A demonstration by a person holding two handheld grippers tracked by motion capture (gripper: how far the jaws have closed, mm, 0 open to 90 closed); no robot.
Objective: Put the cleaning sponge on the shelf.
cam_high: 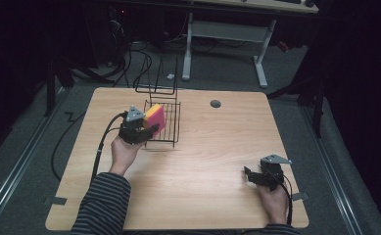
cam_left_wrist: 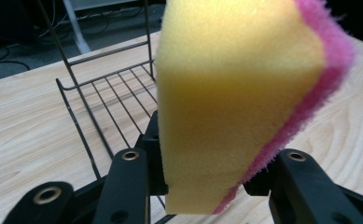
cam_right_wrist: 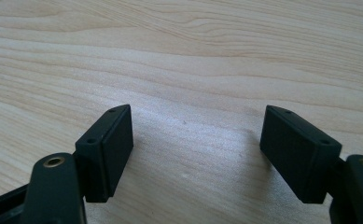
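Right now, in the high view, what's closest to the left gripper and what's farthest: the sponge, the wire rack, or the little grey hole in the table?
1. The sponge, held in the left gripper itself.
2. The wire rack, just beside it.
3. The grey hole, further right, near the table's far edge.

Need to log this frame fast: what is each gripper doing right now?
Left gripper: closed on the yellow and pink sponge, by the wire rack.
Right gripper: open, empty, over the bare wooden table.
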